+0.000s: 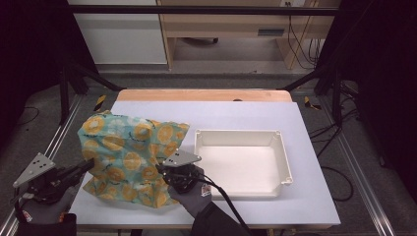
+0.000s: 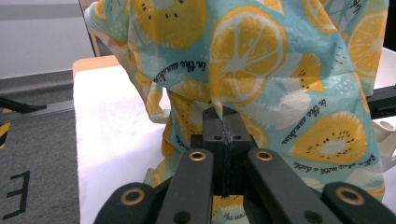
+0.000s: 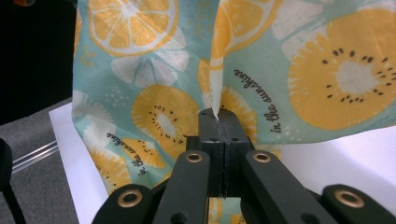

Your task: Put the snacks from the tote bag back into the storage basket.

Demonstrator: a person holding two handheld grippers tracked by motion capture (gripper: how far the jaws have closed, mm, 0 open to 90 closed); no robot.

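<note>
Cotton cloth [image 1: 130, 157] with orange slices hung over the table's left, beside the tray [image 1: 285, 162], each gripper [image 1: 88, 167] [image 1: 161, 169] pinching an edge; such thin bites might slip under tension.

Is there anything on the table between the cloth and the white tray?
Nothing visible. The cloth, pinched by the left gripper and the right gripper, hangs just left of the tray; the table strip between them is bare, and the tray is empty.
</note>
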